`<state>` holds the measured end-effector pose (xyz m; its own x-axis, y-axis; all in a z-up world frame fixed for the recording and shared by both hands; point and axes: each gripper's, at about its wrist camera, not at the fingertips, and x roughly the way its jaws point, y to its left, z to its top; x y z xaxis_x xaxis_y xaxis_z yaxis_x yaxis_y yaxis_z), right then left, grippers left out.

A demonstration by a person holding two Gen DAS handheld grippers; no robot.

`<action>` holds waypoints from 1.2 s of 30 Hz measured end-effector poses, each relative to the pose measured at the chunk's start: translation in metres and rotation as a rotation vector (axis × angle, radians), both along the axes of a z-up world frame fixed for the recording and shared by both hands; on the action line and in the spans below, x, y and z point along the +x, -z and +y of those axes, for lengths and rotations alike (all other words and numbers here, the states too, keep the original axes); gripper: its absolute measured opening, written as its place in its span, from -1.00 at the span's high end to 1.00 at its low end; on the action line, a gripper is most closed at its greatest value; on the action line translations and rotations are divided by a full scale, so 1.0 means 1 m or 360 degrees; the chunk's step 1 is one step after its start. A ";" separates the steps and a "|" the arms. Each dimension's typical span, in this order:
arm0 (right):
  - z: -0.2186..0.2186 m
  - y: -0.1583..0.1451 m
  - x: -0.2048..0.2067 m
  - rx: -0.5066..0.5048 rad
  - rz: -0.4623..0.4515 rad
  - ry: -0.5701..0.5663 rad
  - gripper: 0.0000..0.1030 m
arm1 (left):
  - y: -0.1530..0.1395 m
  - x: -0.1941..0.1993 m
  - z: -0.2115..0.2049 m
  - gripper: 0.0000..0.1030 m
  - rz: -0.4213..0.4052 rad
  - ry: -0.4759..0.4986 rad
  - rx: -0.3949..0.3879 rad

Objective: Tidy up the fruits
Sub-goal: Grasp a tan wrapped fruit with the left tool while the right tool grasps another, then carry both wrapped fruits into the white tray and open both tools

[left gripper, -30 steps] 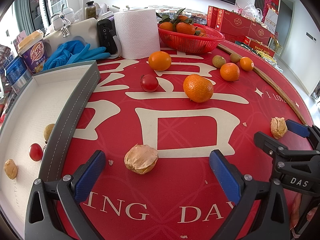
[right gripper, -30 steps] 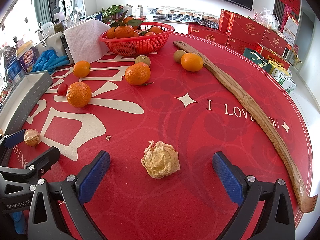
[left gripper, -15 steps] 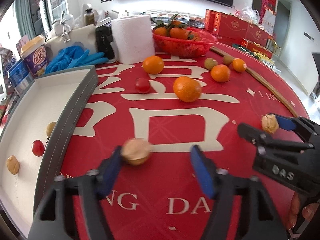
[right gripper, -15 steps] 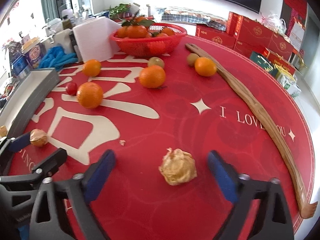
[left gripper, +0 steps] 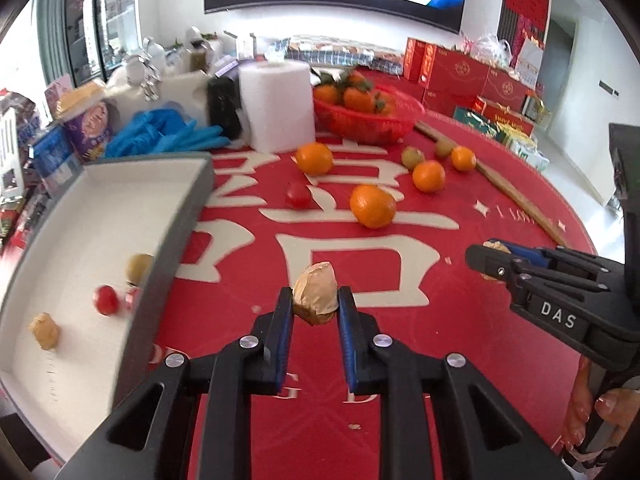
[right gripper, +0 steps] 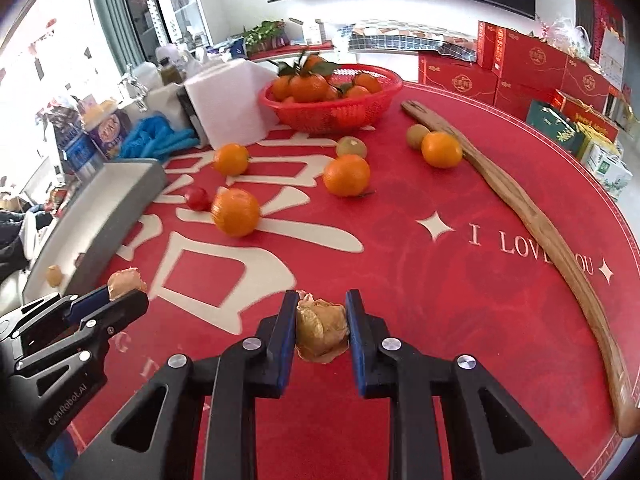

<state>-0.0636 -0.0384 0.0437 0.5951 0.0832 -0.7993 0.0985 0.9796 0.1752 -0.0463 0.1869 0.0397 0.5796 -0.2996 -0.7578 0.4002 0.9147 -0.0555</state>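
Orange mandarins (left gripper: 372, 205) ahead, grey tray (left gripper: 168, 240) left, wooden stick (right gripper: 536, 216) right

We see two husked fruits, papery tan: one (left gripper: 315, 299) pinched in the left gripper (left gripper: 313, 308), one (right gripper: 321, 330) in the right gripper (right gripper: 320, 326). Landmark is the grey tray (left gripper: 182, 236): inside it, another husked fruit (left gripper: 44, 330), a cherry tomato (left gripper: 105, 299), a green fruit (left gripper: 139, 267). Right of it, loose oranges (left gripper: 372, 205) and a tomato (left gripper: 297, 195).
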 end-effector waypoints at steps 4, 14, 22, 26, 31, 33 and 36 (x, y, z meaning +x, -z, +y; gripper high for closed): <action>0.012 -0.009 0.006 0.0005 -0.0027 -0.0050 0.52 | -0.013 0.001 0.016 0.55 -0.0044 -0.0046 -0.0018; 0.065 -0.040 0.029 0.0059 -0.0136 -0.0278 0.52 | -0.034 0.018 0.094 0.55 -0.0145 -0.0298 -0.0051; 0.125 -0.048 0.054 0.0064 -0.0133 -0.0470 0.52 | -0.023 0.035 0.156 0.55 -0.0129 -0.0518 -0.0061; 0.154 -0.046 0.069 0.0106 -0.0108 -0.0555 0.52 | -0.011 0.042 0.178 0.55 -0.0090 -0.0612 -0.0057; 0.195 -0.039 0.089 0.0148 -0.0057 -0.0664 0.52 | 0.006 0.045 0.189 0.55 -0.0055 -0.0678 -0.0063; 0.209 -0.034 0.094 0.0133 -0.0047 -0.0696 0.52 | 0.012 0.047 0.190 0.55 -0.0037 -0.0690 -0.0064; 0.223 -0.029 0.100 0.0117 -0.0021 -0.0723 0.52 | 0.016 0.045 0.188 0.54 -0.0059 -0.0697 -0.0034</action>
